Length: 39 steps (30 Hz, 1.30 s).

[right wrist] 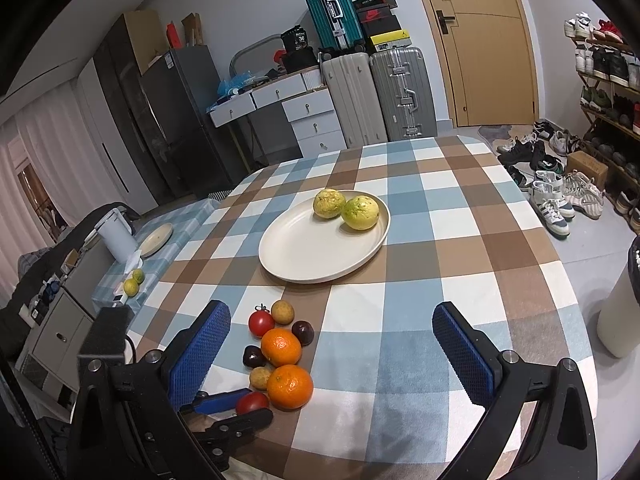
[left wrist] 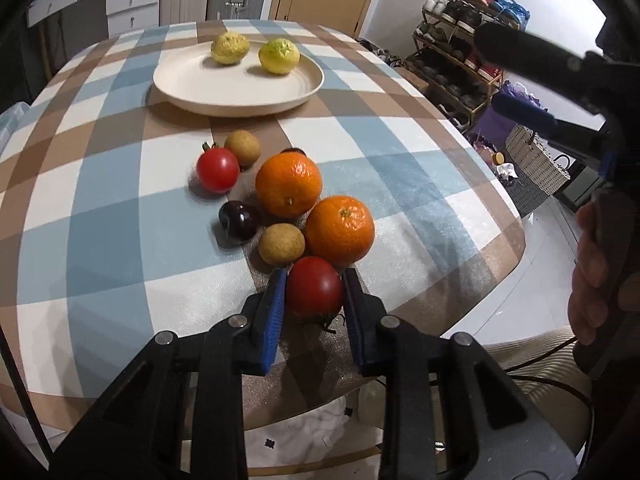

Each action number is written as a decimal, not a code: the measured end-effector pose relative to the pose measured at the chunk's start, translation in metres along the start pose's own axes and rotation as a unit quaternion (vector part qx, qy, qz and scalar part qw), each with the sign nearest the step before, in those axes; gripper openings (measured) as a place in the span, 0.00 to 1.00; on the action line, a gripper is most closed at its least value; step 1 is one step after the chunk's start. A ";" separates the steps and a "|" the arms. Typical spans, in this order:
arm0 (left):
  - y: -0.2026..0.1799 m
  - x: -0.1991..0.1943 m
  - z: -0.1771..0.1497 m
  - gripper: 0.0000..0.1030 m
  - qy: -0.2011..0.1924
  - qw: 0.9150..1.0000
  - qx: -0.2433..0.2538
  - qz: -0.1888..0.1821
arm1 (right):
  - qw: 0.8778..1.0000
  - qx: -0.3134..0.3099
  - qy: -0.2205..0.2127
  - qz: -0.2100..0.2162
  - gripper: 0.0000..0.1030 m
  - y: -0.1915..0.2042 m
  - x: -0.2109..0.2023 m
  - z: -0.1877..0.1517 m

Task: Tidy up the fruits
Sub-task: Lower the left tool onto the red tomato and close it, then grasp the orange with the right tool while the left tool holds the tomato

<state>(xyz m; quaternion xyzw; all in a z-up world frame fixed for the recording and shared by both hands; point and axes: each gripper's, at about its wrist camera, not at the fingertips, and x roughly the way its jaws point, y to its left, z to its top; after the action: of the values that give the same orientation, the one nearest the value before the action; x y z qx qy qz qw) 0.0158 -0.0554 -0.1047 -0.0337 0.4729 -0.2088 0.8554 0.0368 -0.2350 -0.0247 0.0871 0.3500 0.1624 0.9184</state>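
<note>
Checked table [left wrist: 400, 152]; left gripper [left wrist: 314, 292] clamps tomato [left wrist: 314, 286], stem hidden.

Left gripper [left wrist: 314, 292]: low at the near edge of the table, blue pads closed against both sides of a red tomato [left wrist: 314, 286]; black linkage arms angled inward. Right gripper [right wrist: 332, 344]: raised above the near edge, jaws spread wide, nothing between the pads; its handle gripped by the right hand [left wrist: 592, 272], fingers curled round it.
</note>
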 end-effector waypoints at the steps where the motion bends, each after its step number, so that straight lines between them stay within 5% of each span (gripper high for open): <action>1: 0.000 -0.002 0.000 0.24 -0.001 1.000 0.000 -0.001 | 1.000 0.000 0.001 0.000 1.00 0.000 0.000 0.000; 18: 0.076 -0.103 0.030 0.24 -0.122 0.989 -0.075 0.020 | 0.996 -0.022 0.083 0.031 1.00 0.014 0.030 -0.015; 27: 0.105 -0.118 0.030 0.24 -0.131 0.985 -0.113 0.004 | 0.984 -0.061 0.160 0.045 0.98 0.034 0.063 -0.038; 39: 0.095 -0.117 0.027 0.24 -0.133 0.986 -0.103 -0.008 | 0.972 -0.108 0.204 0.031 0.75 0.046 0.087 -0.058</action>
<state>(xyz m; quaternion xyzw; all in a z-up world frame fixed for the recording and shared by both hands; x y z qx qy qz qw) 0.0146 0.0728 -0.0204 -0.1533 0.3736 -0.1597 0.9008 0.0485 -0.1585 -0.1083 -0.0368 0.5079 0.2424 0.8258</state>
